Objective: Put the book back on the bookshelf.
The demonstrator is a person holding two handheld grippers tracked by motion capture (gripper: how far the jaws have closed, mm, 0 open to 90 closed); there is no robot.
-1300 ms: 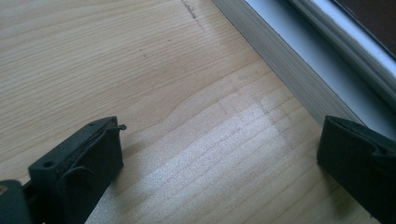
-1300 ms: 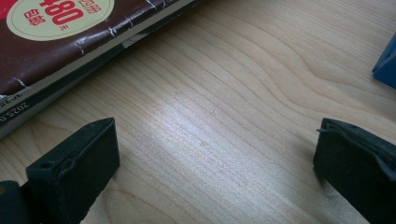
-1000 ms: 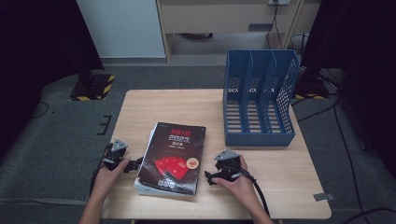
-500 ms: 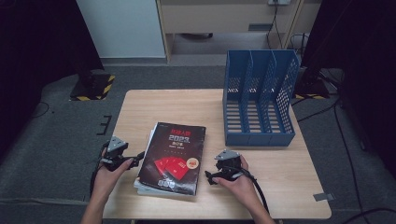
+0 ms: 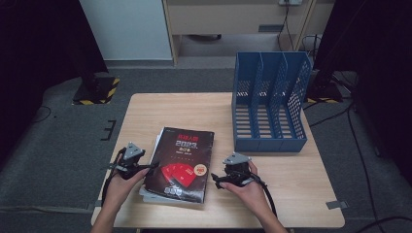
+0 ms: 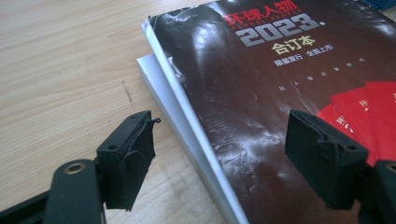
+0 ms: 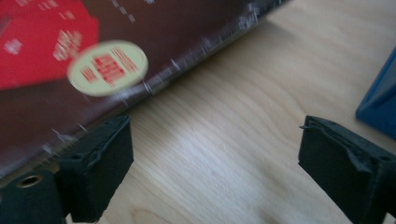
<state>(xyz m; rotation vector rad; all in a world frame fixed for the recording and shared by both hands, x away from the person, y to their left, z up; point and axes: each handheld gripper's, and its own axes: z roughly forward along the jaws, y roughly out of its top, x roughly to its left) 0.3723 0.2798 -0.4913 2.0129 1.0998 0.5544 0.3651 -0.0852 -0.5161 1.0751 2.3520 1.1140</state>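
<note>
A dark-covered book (image 5: 180,164) is seen lying flat on the wooden table (image 5: 175,109), near its front edge, stacked slightly askew on a white book (image 6: 161,88) whose edge juts out beneath it on the left. The left gripper (image 5: 151,167) is held at the dark book's left edge; in the left gripper view its jaws have just been closing, yet they are well apart, one pad over the bare table and the other above the cover, with the edges of both books between them and nothing pressed. The right gripper (image 5: 214,180) is held just beside the book's right edge, its jaws spread wide over bare wood and empty, having just closed a little. A blue file rack (image 5: 269,104) stands upright at the table's far right, well apart from the books.
</note>
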